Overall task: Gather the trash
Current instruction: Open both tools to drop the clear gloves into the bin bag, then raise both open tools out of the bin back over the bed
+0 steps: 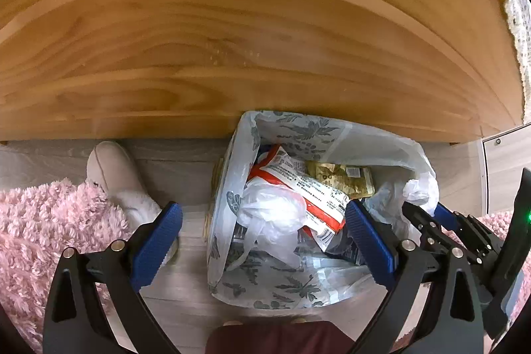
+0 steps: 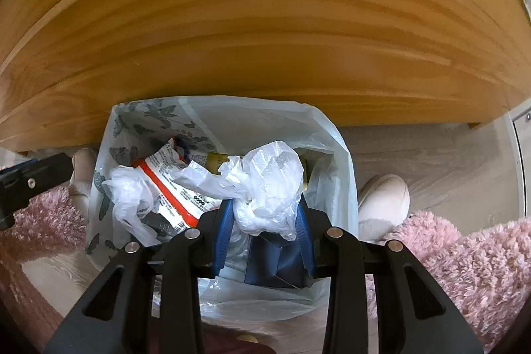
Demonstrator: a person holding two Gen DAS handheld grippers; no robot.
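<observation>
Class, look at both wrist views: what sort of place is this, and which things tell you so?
Probably a room in a home: a lined waste bin on wood-look flooring, beside wooden furniture, with fluffy slippers and pink fleece clothing.

The translucent white plastic bin liner (image 2: 159, 118) carries grey-green butterfly and leaf prints. Inside lie a red-and-white printed snack wrapper (image 1: 298, 184) and an olive-gold foil packet (image 1: 341, 179). The honey-brown wooden counter (image 1: 232, 38) shows streaked grain. Black claw arms bear ribbed blue pads (image 1: 157, 241). Fluffy pink fabric (image 2: 464, 257) borders pale grey floorboards (image 2: 431, 155).
</observation>
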